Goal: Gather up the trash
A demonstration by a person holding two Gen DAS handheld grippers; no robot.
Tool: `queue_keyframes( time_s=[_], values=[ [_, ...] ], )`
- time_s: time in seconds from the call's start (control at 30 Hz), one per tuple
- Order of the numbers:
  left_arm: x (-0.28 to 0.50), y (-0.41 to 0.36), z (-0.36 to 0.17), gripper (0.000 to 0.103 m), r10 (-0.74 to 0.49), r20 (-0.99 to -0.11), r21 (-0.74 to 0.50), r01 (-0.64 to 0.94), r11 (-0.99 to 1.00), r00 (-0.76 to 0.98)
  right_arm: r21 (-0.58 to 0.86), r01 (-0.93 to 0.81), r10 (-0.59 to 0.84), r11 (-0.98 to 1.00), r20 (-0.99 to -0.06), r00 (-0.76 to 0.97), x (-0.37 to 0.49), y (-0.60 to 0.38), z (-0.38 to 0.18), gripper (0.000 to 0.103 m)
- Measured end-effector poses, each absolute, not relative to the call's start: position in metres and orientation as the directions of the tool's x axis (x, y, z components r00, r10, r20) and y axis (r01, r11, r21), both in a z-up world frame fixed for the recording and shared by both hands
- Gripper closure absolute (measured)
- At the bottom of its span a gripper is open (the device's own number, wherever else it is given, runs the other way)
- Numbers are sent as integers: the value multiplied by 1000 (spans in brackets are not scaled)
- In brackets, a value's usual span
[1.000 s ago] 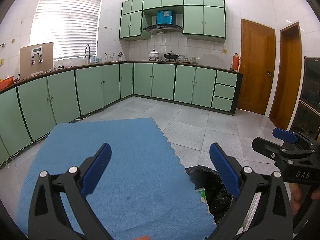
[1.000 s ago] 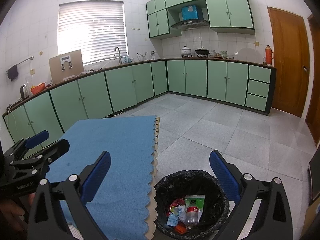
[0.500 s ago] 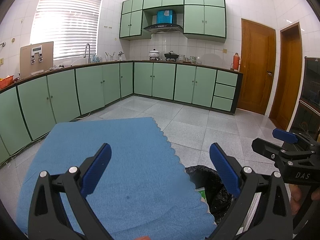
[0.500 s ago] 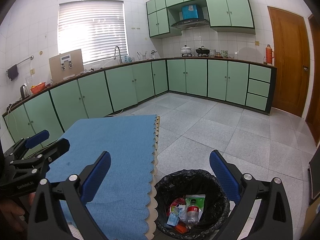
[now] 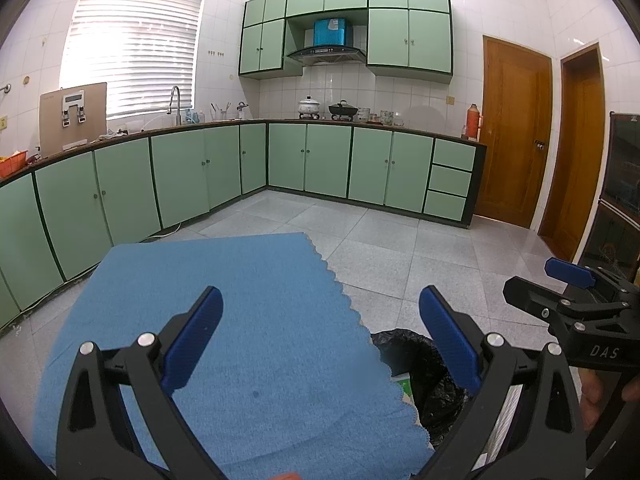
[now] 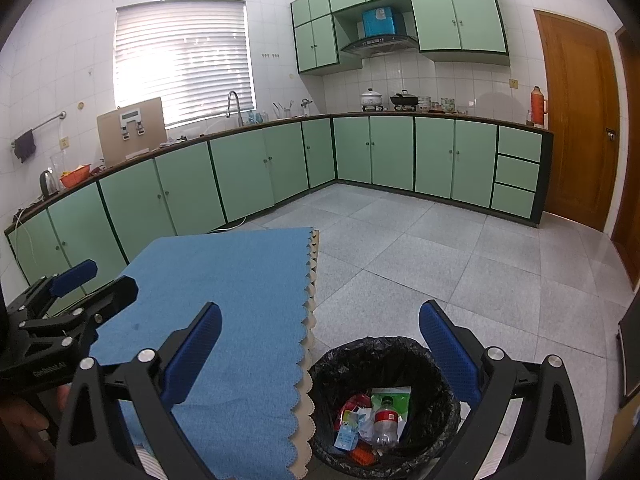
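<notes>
Over blue cloth beside bin, green-cabinet kitchen: both grippers spread, empty.

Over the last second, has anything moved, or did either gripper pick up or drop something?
Nothing visibly changed. The left gripper and the right gripper both stay open and empty, held in the same spots above the blue cloth and the bin. The plastic bottle and wrappers lie in the bin as before.
</notes>
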State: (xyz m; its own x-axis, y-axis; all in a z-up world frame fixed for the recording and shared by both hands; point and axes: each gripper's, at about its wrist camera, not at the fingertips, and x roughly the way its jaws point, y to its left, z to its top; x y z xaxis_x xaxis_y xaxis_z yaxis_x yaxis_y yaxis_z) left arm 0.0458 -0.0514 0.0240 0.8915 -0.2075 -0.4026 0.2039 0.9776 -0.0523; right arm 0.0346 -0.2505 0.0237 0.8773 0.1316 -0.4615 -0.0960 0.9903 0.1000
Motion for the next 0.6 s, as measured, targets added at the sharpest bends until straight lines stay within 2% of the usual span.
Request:
queue_keyframes(
  time_s=[0.6],
  values=[
    [50, -52, 21, 8, -206, -418, -54, 202, 978, 885, 101, -91, 129, 991, -473, 872, 36, -252, 15, 6]
  ],
)
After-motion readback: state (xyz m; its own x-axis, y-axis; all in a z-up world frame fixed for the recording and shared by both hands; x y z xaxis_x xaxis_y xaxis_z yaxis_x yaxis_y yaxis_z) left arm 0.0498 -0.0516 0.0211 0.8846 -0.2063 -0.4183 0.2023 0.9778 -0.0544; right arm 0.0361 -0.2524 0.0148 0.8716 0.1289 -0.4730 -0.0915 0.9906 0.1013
